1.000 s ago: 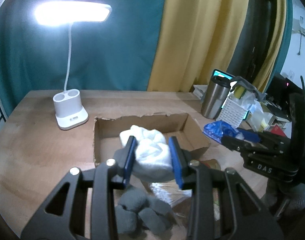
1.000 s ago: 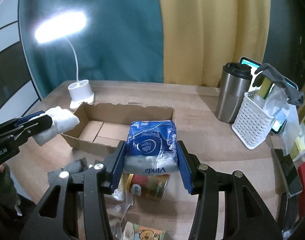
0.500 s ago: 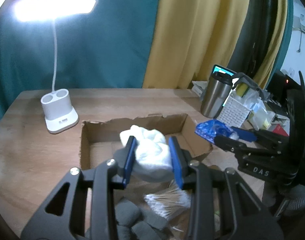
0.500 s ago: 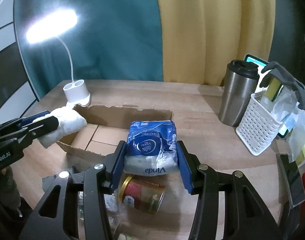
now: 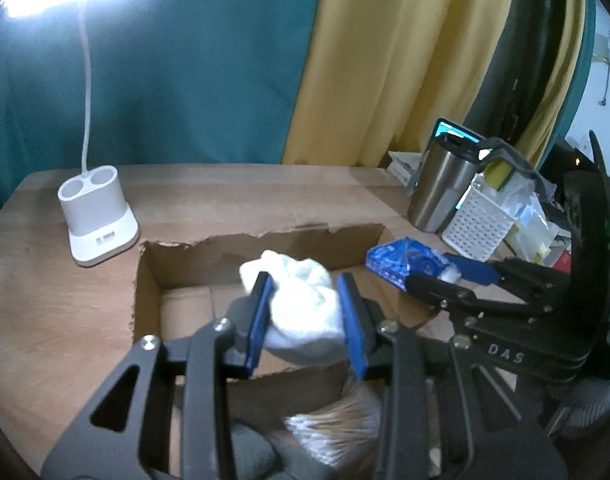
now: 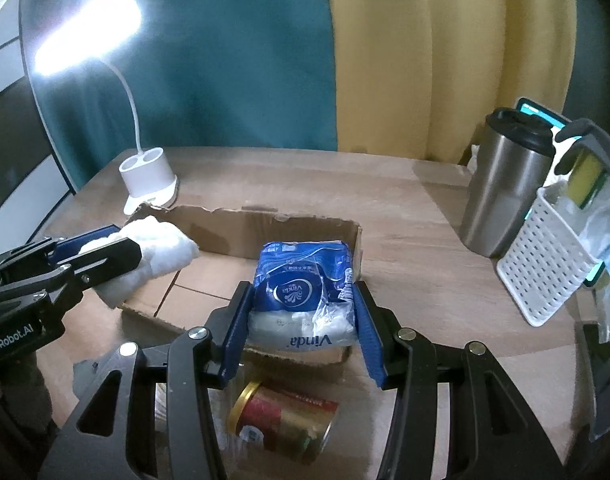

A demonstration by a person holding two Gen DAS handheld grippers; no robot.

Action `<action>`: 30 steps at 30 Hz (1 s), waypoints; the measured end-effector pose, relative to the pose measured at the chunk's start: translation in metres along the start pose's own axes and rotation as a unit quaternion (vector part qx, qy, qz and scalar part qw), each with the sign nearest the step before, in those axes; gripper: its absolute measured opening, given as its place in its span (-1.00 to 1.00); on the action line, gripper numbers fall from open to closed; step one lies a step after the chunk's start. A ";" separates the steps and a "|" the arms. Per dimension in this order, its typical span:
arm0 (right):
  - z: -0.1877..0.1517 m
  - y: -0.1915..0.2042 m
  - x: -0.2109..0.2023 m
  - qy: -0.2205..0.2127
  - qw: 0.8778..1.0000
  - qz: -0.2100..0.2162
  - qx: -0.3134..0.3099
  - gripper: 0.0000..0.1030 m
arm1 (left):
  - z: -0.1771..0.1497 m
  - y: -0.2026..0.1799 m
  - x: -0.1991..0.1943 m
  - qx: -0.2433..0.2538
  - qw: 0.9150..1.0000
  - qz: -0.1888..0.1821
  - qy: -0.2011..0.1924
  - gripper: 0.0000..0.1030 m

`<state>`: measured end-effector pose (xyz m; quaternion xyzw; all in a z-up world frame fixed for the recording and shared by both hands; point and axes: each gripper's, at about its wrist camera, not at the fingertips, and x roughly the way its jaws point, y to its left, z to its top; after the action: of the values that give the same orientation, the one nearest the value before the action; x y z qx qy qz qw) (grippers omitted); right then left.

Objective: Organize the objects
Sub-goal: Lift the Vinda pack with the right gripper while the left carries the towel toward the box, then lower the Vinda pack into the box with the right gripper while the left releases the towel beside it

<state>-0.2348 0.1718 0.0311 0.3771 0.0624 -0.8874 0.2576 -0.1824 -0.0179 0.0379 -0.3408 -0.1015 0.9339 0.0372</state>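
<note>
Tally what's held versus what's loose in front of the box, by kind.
Held towel: 1
Held tissue pack: 1
Loose can: 1
Loose cotton swab bag: 1
Loose grey lumps: count unclear
Total: 4 countable

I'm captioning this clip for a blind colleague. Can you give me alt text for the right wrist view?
The right gripper clamps a blue Vinda tissue pack over an open cardboard box on a wooden table, while the left gripper holds a white cloth at the box's left end. A red and gold can lies in front; a steel tumbler stands at right.
</note>
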 end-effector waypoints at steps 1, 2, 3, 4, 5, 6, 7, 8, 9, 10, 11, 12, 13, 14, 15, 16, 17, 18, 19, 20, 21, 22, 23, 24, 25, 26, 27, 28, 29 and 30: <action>0.000 0.000 0.003 0.002 1.000 0.001 0.001 0.01 | 0.000 0.001 0.003 -0.001 1.000 -0.001 0.002 -0.32; 0.001 0.000 0.006 0.004 1.000 0.001 0.003 0.01 | 0.000 0.003 0.005 -0.002 1.000 -0.001 0.004 -0.32; 0.001 -0.001 0.009 0.006 1.000 0.002 0.005 0.01 | -0.001 0.004 0.008 -0.003 1.000 -0.001 0.006 -0.32; 0.001 -0.001 0.012 0.009 1.000 0.002 0.006 0.01 | -0.001 0.005 0.011 -0.005 1.000 -0.001 0.009 -0.32; 0.001 -0.001 0.016 0.012 1.000 0.002 0.008 0.01 | -0.001 0.006 0.013 -0.006 1.000 -0.001 0.010 -0.32; 0.001 -0.001 0.018 0.014 1.000 0.002 0.008 0.01 | -0.002 0.007 0.015 -0.008 1.000 -0.001 0.013 -0.32; 0.001 -0.001 0.021 0.017 1.000 0.000 0.009 0.01 | -0.002 0.008 0.018 -0.009 1.000 -0.001 0.014 -0.32; 0.001 0.000 0.024 0.020 1.000 -0.002 0.011 0.02 | -0.002 0.008 0.020 -0.011 1.000 -0.002 0.016 -0.32; 0.001 -0.001 0.028 0.023 1.000 -0.005 0.015 0.03 | -0.003 0.009 0.022 -0.012 1.000 -0.002 0.018 -0.32; 0.002 -0.001 0.029 0.025 1.000 -0.006 0.017 0.03 | -0.003 0.009 0.025 -0.015 1.000 -0.003 0.020 -0.32; 0.002 -0.001 0.031 0.027 0.999 -0.008 0.020 0.03 | -0.004 0.010 0.028 -0.016 1.000 -0.004 0.022 -0.32; 0.002 -0.001 0.033 0.028 0.999 -0.011 0.022 0.06 | -0.004 0.010 0.030 -0.016 1.000 -0.004 0.023 -0.32; 0.002 -0.001 0.034 0.029 0.999 -0.011 0.023 0.12 | -0.005 0.010 0.033 -0.017 1.000 -0.004 0.025 -0.32; 0.002 -0.001 0.035 0.030 0.999 -0.007 0.024 0.14 | -0.005 0.010 0.036 -0.018 0.999 -0.005 0.027 -0.32; 0.002 0.000 0.035 0.031 0.999 -0.002 0.026 0.24 | -0.006 0.011 0.040 -0.019 0.999 -0.006 0.030 -0.32; 0.003 0.000 0.035 0.031 0.999 -0.002 0.027 0.34 | -0.006 0.011 0.043 -0.021 0.999 -0.006 0.033 -0.32; 0.003 0.001 0.033 0.028 0.999 -0.004 0.028 0.37 | -0.007 0.010 0.046 -0.022 0.999 -0.007 0.036 -0.32; 0.003 0.001 0.031 0.027 0.999 -0.005 0.028 0.39 | -0.007 0.010 0.048 -0.023 0.999 -0.008 0.037 -0.32; 0.003 0.000 0.029 0.024 0.999 -0.006 0.028 0.39 | -0.007 0.009 0.050 -0.023 0.999 -0.008 0.039 -0.32; 0.004 -0.001 0.026 0.020 0.999 -0.009 0.029 0.39 | -0.007 0.008 0.053 -0.024 0.999 -0.009 0.042 -0.32; 0.004 -0.002 0.023 0.017 0.999 -0.013 0.029 0.39 | -0.007 0.007 0.054 -0.024 0.999 -0.011 0.043 -0.32; 0.003 -0.004 0.022 0.015 0.999 -0.017 0.028 0.39 | -0.007 0.005 0.056 -0.024 0.999 -0.011 0.044 -0.32; 0.003 -0.006 0.022 0.014 0.999 -0.022 0.029 0.39 | -0.007 0.004 0.057 -0.022 0.999 -0.011 0.045 -0.32; 0.002 -0.011 0.023 0.015 0.999 -0.024 0.033 0.39 | -0.007 0.002 0.058 -0.020 0.999 -0.011 0.046 -0.32; 0.000 -0.014 0.025 0.018 0.999 -0.026 0.036 0.39 | -0.008 0.000 0.060 -0.019 0.999 -0.011 0.049 -0.32; -0.002 -0.018 0.027 0.023 0.999 -0.027 0.040 0.39 | -0.008 -0.002 0.062 -0.019 0.998 -0.010 0.051 -0.32; -0.006 -0.023 0.030 0.030 0.998 -0.025 0.045 0.33 | -0.008 -0.003 0.064 -0.019 0.998 -0.010 0.053 -0.32; -0.008 -0.026 0.033 0.036 0.998 -0.022 0.048 0.11 | -0.009 -0.004 0.065 -0.018 0.998 -0.009 0.055 -0.32; -0.011 -0.027 0.035 0.042 0.998 -0.019 0.049 0.00 | -0.010 -0.006 0.068 -0.017 0.998 -0.007 0.059 -0.32; -0.013 -0.029 0.039 0.050 0.997 -0.016 0.049 -0.10 | -0.010 -0.007 0.070 -0.018 0.998 -0.006 0.062 -0.32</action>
<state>-0.2632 0.1845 -0.0077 0.4323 0.0377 -0.8734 0.2208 -0.2291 0.0006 -0.0119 -0.3985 -0.1181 0.9085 0.0428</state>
